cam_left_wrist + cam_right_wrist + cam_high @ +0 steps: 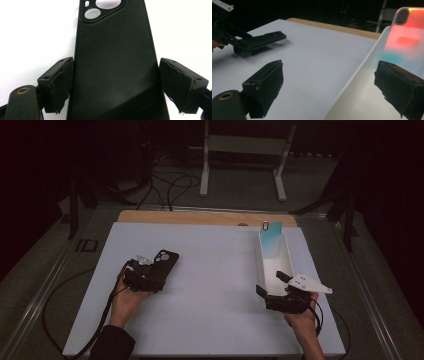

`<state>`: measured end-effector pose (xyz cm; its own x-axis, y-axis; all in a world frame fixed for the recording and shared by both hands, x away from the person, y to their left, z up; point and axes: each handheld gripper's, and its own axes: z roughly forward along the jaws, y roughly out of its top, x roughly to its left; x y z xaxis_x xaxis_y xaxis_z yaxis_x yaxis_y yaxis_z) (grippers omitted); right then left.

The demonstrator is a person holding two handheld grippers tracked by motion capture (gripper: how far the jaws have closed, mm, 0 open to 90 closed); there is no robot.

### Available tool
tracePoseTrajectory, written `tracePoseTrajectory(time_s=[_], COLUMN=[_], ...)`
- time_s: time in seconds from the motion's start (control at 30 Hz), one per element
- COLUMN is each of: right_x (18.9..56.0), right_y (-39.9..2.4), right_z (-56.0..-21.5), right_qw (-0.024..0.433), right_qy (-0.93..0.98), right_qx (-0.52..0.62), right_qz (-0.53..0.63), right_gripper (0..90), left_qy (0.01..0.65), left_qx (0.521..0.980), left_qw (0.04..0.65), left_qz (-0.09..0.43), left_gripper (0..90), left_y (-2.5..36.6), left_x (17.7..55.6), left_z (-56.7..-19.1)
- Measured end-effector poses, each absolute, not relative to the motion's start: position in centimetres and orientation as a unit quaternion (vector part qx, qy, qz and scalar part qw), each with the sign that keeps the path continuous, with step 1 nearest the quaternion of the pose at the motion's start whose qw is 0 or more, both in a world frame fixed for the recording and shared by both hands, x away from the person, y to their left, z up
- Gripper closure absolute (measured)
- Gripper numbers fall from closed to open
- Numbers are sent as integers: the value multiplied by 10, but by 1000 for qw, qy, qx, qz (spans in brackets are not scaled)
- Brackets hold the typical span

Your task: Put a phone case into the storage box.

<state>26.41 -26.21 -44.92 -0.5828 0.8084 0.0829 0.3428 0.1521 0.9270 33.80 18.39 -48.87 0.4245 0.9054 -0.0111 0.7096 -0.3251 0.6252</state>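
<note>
A black phone case (112,50) with camera cut-outs lies lengthwise between my left gripper's (116,62) pads, which touch both of its long edges. In the high view that gripper (156,272) is at the mat's left, with the case (166,260) sticking out beyond it. From the right gripper view the case (268,37) hangs just above the mat over its shadow. My right gripper (272,283) stands open astride the near wall of a white tray (260,265), one jaw outside and one inside. An iridescent phone case (270,237) leans upright at the tray's far end.
A white mat (210,295) covers the table, with a bare wooden strip (200,217) along the far edge. Beyond it on the dark floor are a white stand's legs (205,180) and loose cables (170,185). A cable (100,320) trails from my left gripper.
</note>
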Motion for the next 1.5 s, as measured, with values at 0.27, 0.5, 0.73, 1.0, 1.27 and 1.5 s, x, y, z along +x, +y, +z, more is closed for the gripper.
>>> tracePoseTrajectory(time_s=[0.27, 0.5, 0.73, 1.0, 1.27, 1.5], right_x=[269, 274, 279, 287, 296, 304], right_y=[-255, -255, -250, -242, -232, -223], right_z=[-442, -433, -423, -418, -411, -407], right_qw=[221, 205, 199, 175, 166, 147], right_qy=[737, 735, 738, 746, 755, 755], right_qx=[393, 395, 390, 384, 379, 380], right_qz=[503, 513, 514, 515, 509, 514], right_gripper=[86, 86, 86, 87, 87, 88], left_qy=[480, 443, 404, 369, 344, 318], left_qx=[799, 804, 812, 825, 827, 830], left_qw=[318, 350, 370, 375, 389, 401], left_qz=[174, 188, 201, 209, 214, 221], left_gripper=[156, 156, 156, 155, 155, 155], left_y=[171, 152, 130, 115, 105, 94], left_x=[331, 320, 311, 306, 301, 294], left_z=[-470, -446, -430, -422, -416, -408])
